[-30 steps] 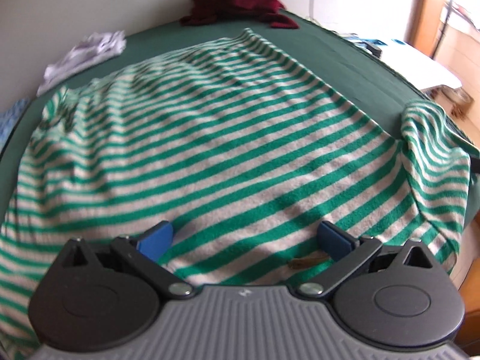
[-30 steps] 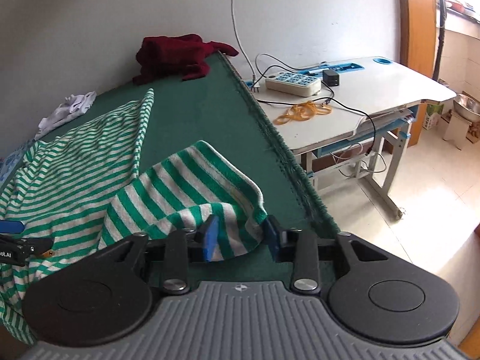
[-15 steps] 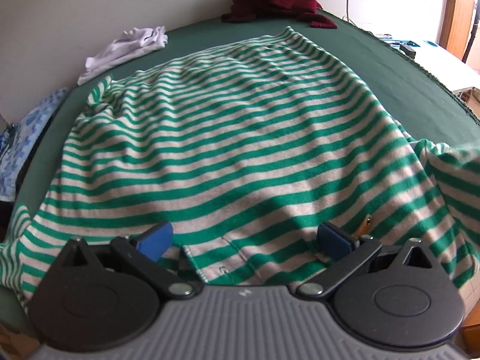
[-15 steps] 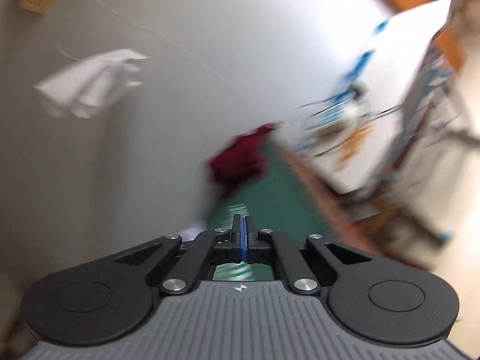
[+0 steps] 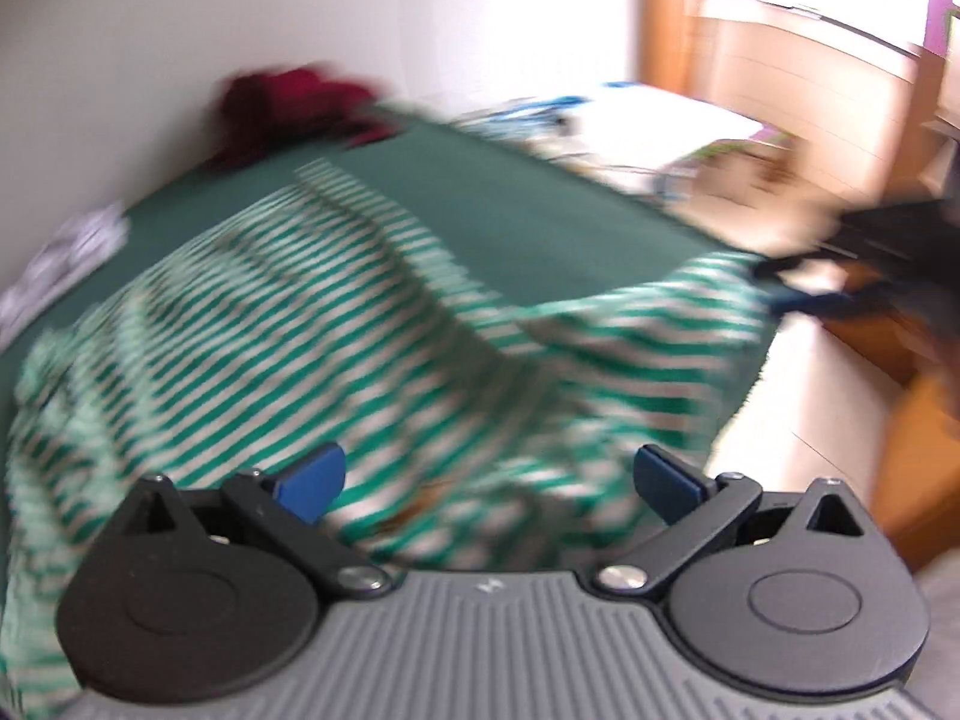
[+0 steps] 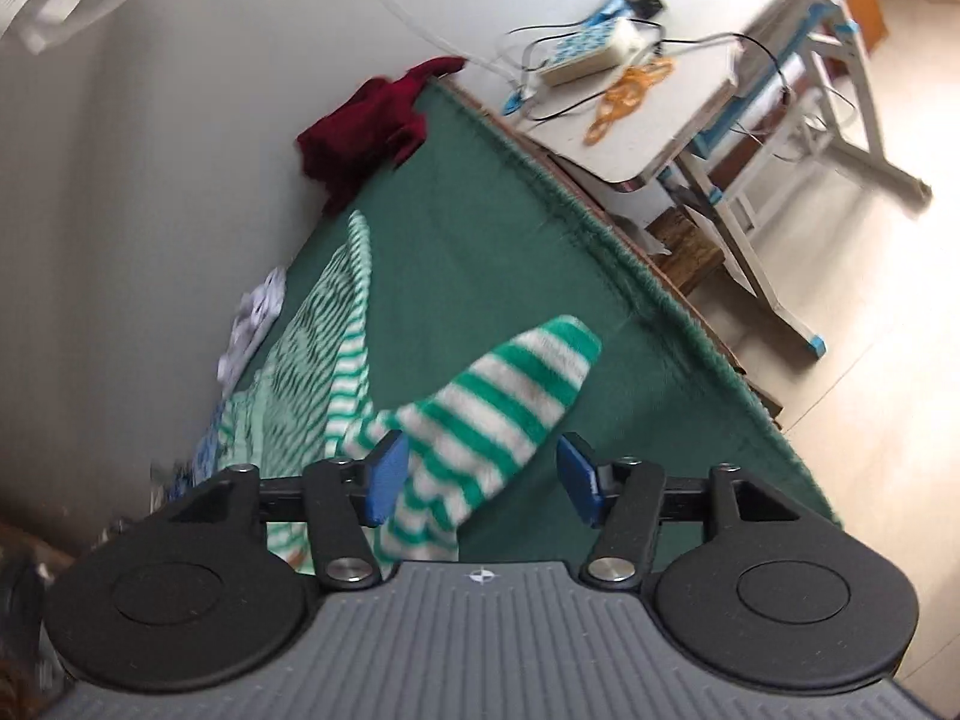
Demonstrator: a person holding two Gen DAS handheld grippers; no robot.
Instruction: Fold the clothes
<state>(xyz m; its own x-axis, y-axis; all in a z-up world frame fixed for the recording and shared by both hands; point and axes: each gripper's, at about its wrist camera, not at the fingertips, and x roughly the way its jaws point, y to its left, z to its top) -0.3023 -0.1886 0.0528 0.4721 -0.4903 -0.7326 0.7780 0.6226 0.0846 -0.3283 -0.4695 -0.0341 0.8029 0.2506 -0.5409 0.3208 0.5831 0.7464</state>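
A green-and-white striped shirt [image 5: 360, 312] lies spread on the dark green table cover [image 5: 510, 222], blurred by motion in the left wrist view. My left gripper [image 5: 489, 480] hangs open above the shirt's near edge, its blue pads apart and holding nothing. In the right wrist view one striped sleeve [image 6: 510, 384] sticks up between the jaws of my right gripper [image 6: 483, 468]. Those jaws are opening, and the pads stand clear of the sleeve on both sides. The view is rolled, so the table cover [image 6: 480, 240] slants.
A dark red garment [image 6: 366, 132] is heaped at the table's far corner and a white one [image 6: 252, 318] lies by the wall. Right of the table stands a white desk [image 6: 678, 114] with a power strip [image 6: 588, 54], cables and orange bands [image 6: 630, 90].
My right gripper was shut half a second ago; its jaws now stand apart around the loose sleeve. The left gripper has swung away to the right and upward, still open.
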